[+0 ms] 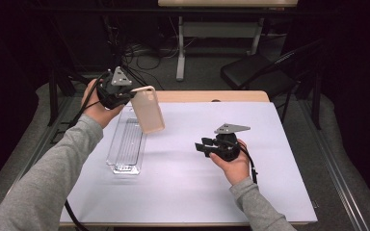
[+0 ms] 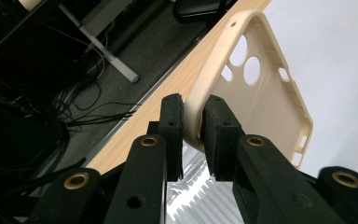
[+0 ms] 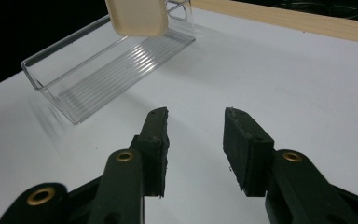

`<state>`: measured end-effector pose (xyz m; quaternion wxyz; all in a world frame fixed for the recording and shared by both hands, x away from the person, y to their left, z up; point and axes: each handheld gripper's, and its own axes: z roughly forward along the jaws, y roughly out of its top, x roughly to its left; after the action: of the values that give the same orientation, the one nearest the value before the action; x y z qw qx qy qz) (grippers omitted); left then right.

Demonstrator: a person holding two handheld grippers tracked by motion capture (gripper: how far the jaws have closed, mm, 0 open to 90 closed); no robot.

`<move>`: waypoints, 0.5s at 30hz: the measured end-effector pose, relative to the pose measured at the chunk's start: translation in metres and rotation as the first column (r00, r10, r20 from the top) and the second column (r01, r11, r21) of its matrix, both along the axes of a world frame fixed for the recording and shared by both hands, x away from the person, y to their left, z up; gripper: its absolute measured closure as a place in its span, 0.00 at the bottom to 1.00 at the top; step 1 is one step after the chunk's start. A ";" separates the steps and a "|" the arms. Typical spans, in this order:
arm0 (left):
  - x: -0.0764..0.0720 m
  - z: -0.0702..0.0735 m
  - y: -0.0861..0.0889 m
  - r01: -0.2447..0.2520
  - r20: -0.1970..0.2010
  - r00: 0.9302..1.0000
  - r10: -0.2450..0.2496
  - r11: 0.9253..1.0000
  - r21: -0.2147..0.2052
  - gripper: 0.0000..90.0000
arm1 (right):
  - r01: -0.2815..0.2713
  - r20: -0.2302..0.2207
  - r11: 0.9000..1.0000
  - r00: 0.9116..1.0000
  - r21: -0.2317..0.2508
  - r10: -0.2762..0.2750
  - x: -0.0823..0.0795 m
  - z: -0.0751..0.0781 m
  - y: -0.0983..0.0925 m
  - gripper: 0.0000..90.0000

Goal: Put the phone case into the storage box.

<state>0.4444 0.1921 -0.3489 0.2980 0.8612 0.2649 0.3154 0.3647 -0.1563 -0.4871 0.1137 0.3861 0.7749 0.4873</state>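
Left gripper (image 1: 125,95) pinches the rim of the beige phone case (image 1: 148,109) and holds it lifted above the clear plastic tray (image 1: 125,144), probably to carry it away. Right gripper (image 1: 203,147) waits nearby, jaws apart and empty.

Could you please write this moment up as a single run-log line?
left gripper: shut on phone case rim, held above clear tray | right gripper: open, empty, over table
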 end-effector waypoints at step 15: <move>0.013 -0.003 0.024 -0.001 0.039 0.999 -0.001 1.000 0.028 0.88 | 0.030 0.055 0.999 0.998 -0.030 -0.028 -0.007 -0.001 -0.006 0.56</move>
<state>0.4576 0.2165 -0.3515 0.2911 0.8588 0.2545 0.3359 0.3574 -0.1622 -0.4881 0.1478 0.3821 0.7734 0.4838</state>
